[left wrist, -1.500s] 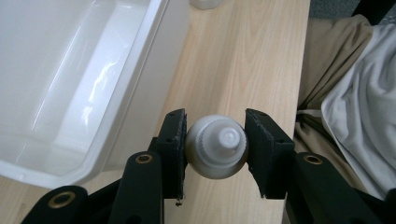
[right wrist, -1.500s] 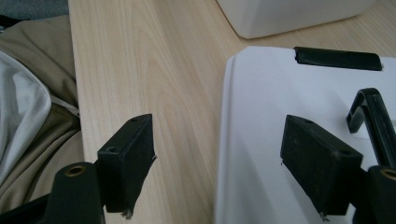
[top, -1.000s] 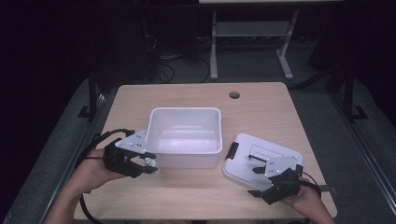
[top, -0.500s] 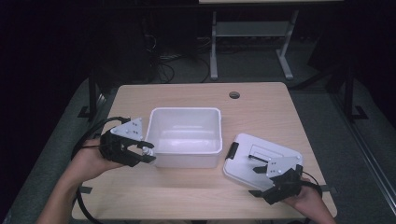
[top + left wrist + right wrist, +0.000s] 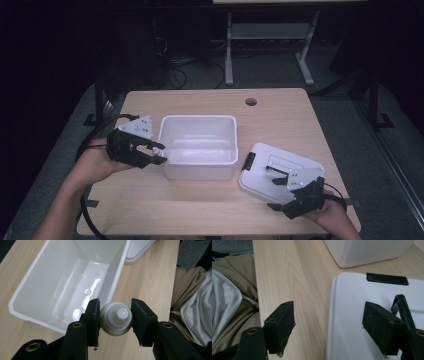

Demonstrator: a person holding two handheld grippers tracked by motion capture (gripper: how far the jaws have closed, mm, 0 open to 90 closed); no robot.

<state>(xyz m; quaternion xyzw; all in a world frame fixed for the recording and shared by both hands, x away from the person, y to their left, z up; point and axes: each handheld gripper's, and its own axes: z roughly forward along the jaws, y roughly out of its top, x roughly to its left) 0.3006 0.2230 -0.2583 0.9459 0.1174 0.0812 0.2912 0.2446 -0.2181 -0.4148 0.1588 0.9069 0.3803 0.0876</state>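
My left gripper [image 5: 114, 316] is shut on a small white bottle [image 5: 116, 318] with a ribbed cap, pinched between both pads. In the high view the left gripper [image 5: 159, 154] hovers at the left rim of the white bin [image 5: 198, 145] with the bottle [image 5: 159, 151] at its tips. The bin [image 5: 62, 280] has nothing inside. My right gripper [image 5: 328, 325] stands open over the near left edge of the white lid [image 5: 372, 322], one jaw over bare wood, the other over the lid. From above, the right gripper [image 5: 281, 193] sits at the lid's [image 5: 275, 170] front.
The wooden table [image 5: 210, 205] has a cable hole [image 5: 251, 102] at the back. The lid carries black latches [image 5: 386, 279] and a black handle [image 5: 403, 307]. Cables trail from both grippers. The person's clothing [image 5: 192, 297] lies along the table's near edge.
My left gripper has risen from the tabletop and moved toward the bin's left rim, carrying the white bottle. The right gripper has kept still at the lid.
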